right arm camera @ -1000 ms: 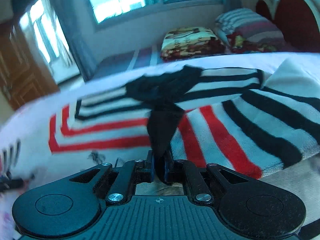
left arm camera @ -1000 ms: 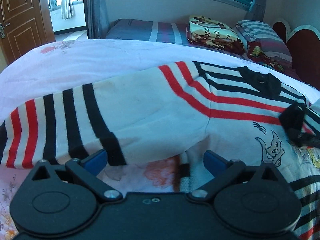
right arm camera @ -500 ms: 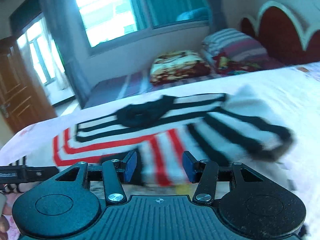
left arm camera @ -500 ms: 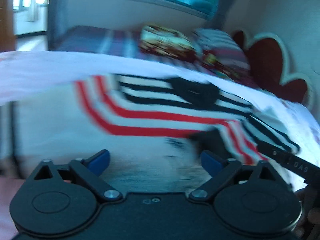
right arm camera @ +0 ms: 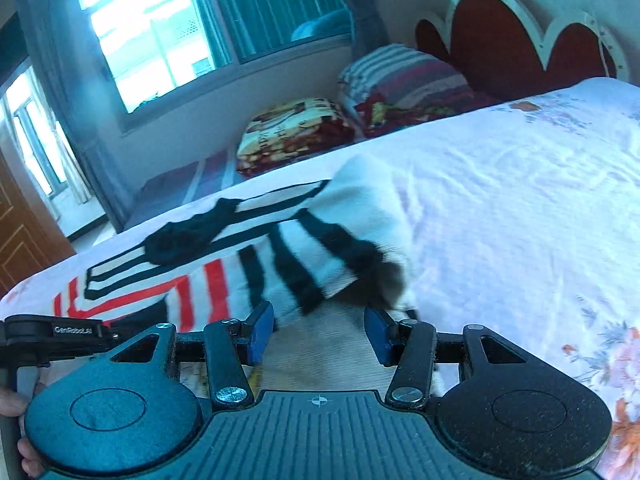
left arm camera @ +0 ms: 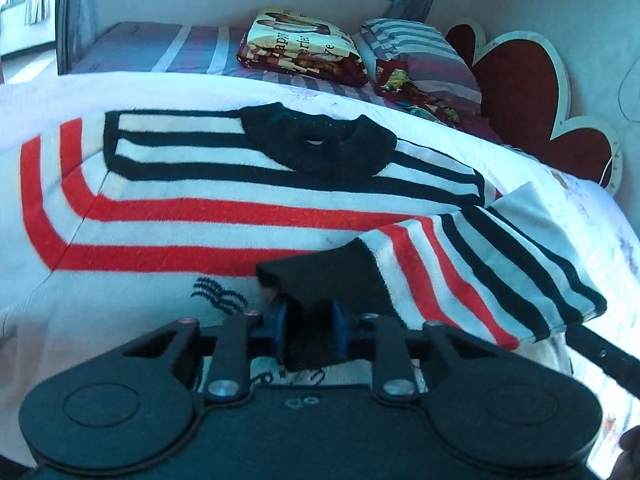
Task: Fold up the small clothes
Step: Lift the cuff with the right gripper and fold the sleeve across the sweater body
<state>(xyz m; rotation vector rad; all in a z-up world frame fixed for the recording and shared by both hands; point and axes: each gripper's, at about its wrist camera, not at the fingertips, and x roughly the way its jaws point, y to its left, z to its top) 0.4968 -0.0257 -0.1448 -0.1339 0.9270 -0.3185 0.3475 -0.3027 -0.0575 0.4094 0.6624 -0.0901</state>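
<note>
A small white sweater (left arm camera: 168, 220) with red and black stripes and a black collar (left arm camera: 320, 144) lies flat on the bed. Its right sleeve (left arm camera: 480, 264) is folded in across the chest. My left gripper (left arm camera: 308, 330) is shut on the sleeve's black cuff (left arm camera: 320, 280). In the right wrist view the same sweater (right arm camera: 240, 248) lies just ahead, and my right gripper (right arm camera: 318, 336) is open and empty over the folded sleeve's edge (right arm camera: 340, 264). The left gripper's arm (right arm camera: 52, 336) shows at the left.
The sweater lies on a white floral bedspread (right arm camera: 500, 208). Behind it stand a folded patterned blanket (left arm camera: 300, 48), striped pillows (left arm camera: 416, 56) and a red scalloped headboard (left arm camera: 520, 92). A window (right arm camera: 168, 32) and a wooden door (right arm camera: 20, 232) are at the far left.
My right gripper let go of the black cuff and opened. My left gripper swung right across the sweater and shut on that cuff. The right sleeve now lies folded over the chest.
</note>
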